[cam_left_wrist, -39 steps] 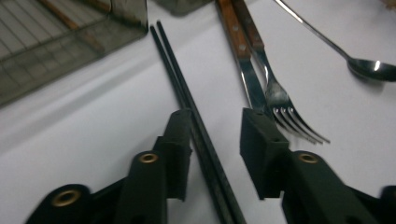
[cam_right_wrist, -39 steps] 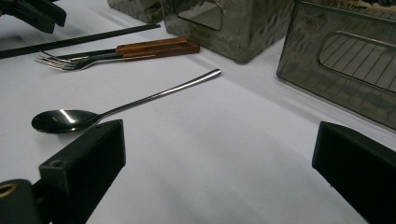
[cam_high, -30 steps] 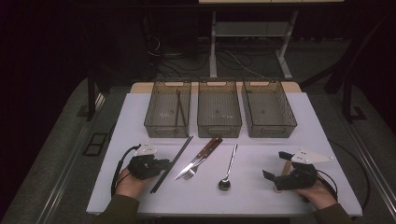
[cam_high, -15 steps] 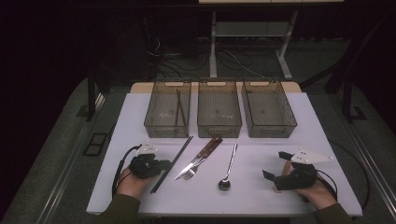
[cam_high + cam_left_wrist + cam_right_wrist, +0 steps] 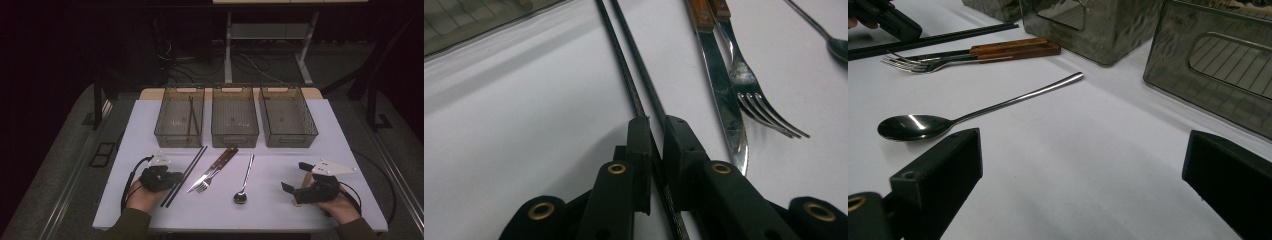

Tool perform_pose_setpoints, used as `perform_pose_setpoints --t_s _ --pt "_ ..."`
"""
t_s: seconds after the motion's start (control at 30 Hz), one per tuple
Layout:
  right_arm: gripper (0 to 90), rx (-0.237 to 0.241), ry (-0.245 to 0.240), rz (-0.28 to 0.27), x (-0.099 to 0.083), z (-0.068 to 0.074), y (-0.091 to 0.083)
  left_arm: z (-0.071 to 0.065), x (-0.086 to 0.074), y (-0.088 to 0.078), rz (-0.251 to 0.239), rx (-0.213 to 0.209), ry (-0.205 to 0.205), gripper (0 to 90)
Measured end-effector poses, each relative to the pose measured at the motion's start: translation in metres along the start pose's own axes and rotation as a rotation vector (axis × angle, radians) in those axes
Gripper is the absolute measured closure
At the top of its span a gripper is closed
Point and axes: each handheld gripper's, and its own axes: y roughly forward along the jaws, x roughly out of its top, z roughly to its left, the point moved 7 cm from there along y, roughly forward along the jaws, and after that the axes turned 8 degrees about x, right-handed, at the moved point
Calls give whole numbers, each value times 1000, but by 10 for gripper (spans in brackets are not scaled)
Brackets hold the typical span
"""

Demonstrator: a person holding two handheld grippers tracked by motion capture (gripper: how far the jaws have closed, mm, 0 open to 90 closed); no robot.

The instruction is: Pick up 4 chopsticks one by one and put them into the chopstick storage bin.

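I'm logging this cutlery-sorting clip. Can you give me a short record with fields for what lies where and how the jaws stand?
left gripper: jaws shut on one chopstick lying on the table
second chopstick: beside the jaws
right gripper: jaws open, nothing between
knife, fork, spoon: on table
left bin: holds chopsticks
middle bin, right bin: look empty

Left gripper (image 5: 653,131): you are closing its fingers (image 5: 639,145) around one black chopstick (image 5: 624,65).
Second chopstick (image 5: 644,70): lying just beside it on the white bench (image 5: 524,125).
Knife (image 5: 719,95) and fork (image 5: 749,90): lying side by side, right of the chopsticks.
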Motion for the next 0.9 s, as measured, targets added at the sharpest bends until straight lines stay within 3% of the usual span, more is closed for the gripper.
perform_pose_setpoints --t_s 0.27,0.37,0.47,0.73,0.9 --pt "22 -1 3 -1 0 0 -1 5 -1 -2 13 53 21 814" --pt "22 -2 5 0 0 0 -1 9 -2 -4 25 97 41 803" --pt "22 -3 3 -5 0 0 -1 13 -3 -6 23 118 30 797" --pt "22 -5 4 -5 0 0 -1 13 -5 -5 4 108 -2 767" --pt "22 -5 1 -4 0 0 -1 12 -5 -4 -2 109 13 821"
